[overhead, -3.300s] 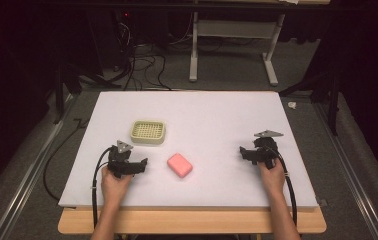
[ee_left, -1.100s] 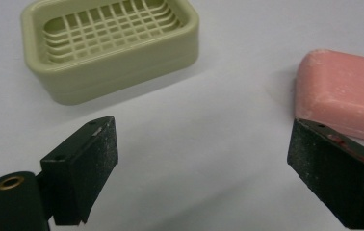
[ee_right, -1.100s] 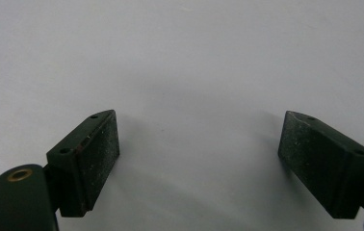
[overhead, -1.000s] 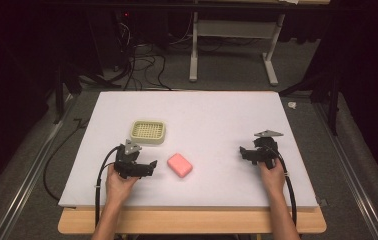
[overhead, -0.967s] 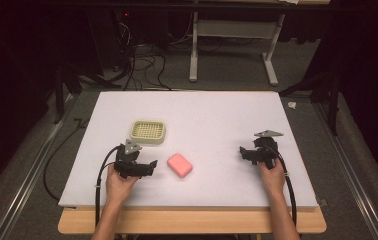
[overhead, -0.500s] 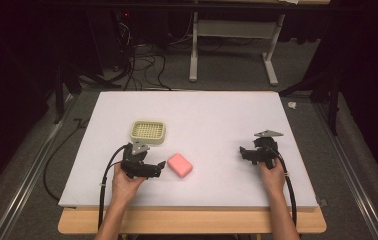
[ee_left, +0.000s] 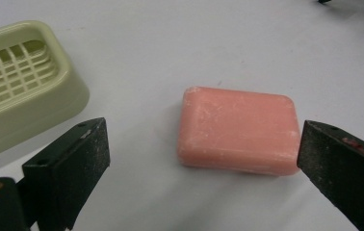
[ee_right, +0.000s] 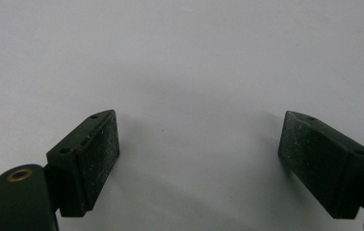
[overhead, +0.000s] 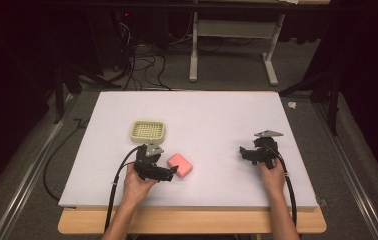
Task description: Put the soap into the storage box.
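Left gripper (overhead: 173,173) down low near the front edge of the white table (overhead: 217,115), jaws spread wide and empty, closing in on the pink soap bar (overhead: 180,164). Soap flat on the table, front-left of centre, just beside the gripper's tips; from the left gripper view (ee_left: 204,159), bar (ee_left: 239,129) sitting between the two pads but nearer the right one, nothing touching yet. Green slotted soap dish (overhead: 148,130) just behind, toward the back edge, clear of the bar. Looks like a reach-to-grasp in progress. Best done by shifting a little so the bar centres between the pads, staying low, then squeezing slowly; likely slick, so firm contact on the flat sides. Long axis running left-back to right-front across the table in the high view, roughly crosswise between the pads in the left gripper view, so a grip across the length unless turned. Right gripper (overhead: 249,153) parked near the front-right, jaws wide apart, holding nothing.
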A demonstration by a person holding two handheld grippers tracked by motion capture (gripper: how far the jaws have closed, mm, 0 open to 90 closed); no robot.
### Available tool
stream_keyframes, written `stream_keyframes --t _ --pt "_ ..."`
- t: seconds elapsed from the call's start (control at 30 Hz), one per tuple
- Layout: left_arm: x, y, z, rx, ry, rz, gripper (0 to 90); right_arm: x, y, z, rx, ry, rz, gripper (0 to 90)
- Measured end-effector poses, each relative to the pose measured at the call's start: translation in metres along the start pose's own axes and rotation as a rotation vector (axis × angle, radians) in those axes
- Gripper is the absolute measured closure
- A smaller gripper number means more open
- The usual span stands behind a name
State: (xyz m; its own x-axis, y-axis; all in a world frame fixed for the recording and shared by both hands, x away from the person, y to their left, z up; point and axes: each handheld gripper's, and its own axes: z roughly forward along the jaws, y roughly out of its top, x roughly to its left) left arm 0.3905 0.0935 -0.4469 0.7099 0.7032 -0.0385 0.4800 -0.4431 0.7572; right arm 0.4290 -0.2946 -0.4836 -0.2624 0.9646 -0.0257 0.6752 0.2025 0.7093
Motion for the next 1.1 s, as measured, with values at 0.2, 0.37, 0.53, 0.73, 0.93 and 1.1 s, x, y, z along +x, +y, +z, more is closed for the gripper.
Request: stream_keyframes --t 0.2,0.37,0.53,0.73,0.93,1.1 --pt "-0.007 0.003 0.01 0.012 -0.023 0.017 3.9 0.0 0.0 0.0 -0.001 0.0 -0.001 15.2" --pt "-0.012 0.006 0.019 0.029 -0.035 0.04 2.0 0.0 0.0 0.0 0.0 0.0 -0.001 15.2" --pt "-0.016 0.006 0.029 0.045 -0.055 0.059 0.3 0.0 0.0 0.0 -0.001 0.0 -0.001 15.2" --pt "-0.019 0.006 0.037 0.063 -0.066 0.068 0.3 0.0 0.0 0.0 0.0 0.0 0.0 15.3" --pt "-0.023 0.006 0.048 0.085 -0.057 0.089 0.2 0.0 0.0 0.0 -0.001 0.0 -0.002 15.3" --pt "-0.022 0.005 0.053 0.097 -0.055 0.091 0.3 0.0 0.0 0.0 -0.001 0.0 -0.002 15.3"
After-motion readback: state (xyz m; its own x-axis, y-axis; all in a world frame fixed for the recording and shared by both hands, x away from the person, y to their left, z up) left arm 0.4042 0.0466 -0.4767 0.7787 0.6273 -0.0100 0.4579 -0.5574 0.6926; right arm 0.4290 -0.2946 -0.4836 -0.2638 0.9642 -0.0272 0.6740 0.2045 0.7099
